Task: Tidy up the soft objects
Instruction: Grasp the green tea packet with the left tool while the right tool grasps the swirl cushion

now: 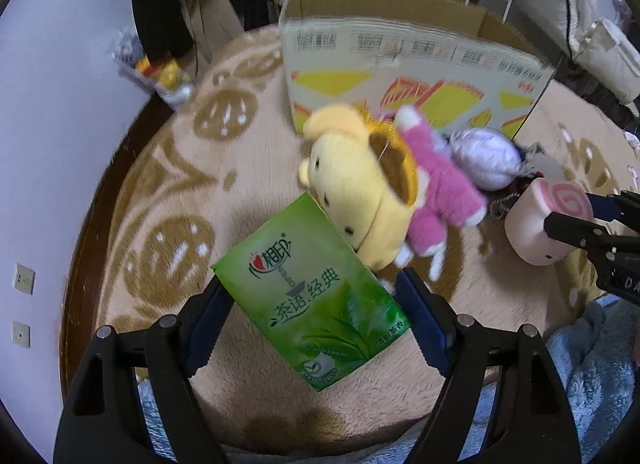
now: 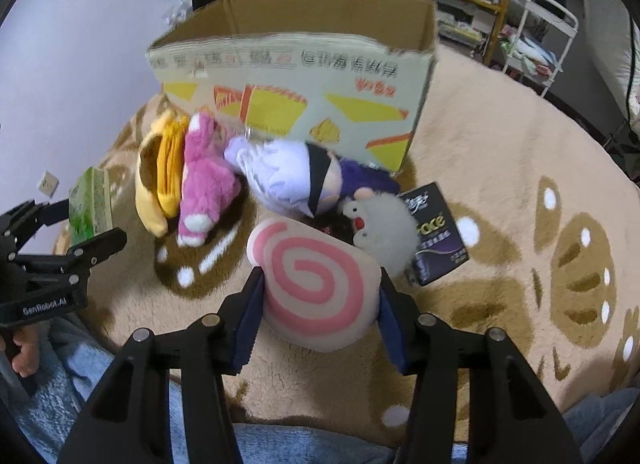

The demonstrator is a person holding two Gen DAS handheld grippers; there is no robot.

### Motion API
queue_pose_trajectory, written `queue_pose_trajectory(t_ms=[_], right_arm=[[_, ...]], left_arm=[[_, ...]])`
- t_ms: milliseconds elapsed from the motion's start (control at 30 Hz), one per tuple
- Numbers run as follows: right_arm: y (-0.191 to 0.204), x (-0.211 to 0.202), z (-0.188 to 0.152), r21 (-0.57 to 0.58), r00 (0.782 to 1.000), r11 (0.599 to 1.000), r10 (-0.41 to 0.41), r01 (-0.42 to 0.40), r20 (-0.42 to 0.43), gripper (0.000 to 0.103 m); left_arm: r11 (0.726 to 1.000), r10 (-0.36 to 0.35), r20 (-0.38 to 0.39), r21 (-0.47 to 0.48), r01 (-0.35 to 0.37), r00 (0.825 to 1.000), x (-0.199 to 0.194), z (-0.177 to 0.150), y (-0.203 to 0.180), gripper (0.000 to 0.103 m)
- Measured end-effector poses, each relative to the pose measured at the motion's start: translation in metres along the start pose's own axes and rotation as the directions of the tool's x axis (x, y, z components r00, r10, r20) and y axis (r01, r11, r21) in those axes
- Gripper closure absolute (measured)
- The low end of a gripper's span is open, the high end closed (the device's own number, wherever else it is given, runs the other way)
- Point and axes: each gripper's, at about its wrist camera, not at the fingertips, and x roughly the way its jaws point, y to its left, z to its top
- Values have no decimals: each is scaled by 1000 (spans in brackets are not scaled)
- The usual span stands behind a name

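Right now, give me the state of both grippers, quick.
Left gripper: shut on the green tissue pack.
Right gripper: shut on the pink swirl roll plush.

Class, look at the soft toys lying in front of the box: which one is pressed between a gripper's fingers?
The pink swirl roll cushion, between the right gripper's fingers. The yellow plush, pink plush and grey mouse lie untouched on the blanket.
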Motion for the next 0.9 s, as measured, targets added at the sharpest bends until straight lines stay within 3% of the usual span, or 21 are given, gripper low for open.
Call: queue_pose_trajectory(t_ms=[133,433,600,900], right_arm=[[-3,-18,4,12,997,1000,4,-5,73,48],[-3,-59,8,41,965,999,-41,31,260,48],[-3,-83,7,43,929,998,-49,35,368,48],[9,-102,8,11,892,999,-46,46,450,48]], left_arm=[[999,37,115,15,-39,993,-24,1,-7,22],[996,78,347,8,-86,935,-76,-3,-14,22],[995,88,431,7,-101,898,-94,-3,-10,22],[993,89,537,16,-116,839,-117,-8,-15,22]])
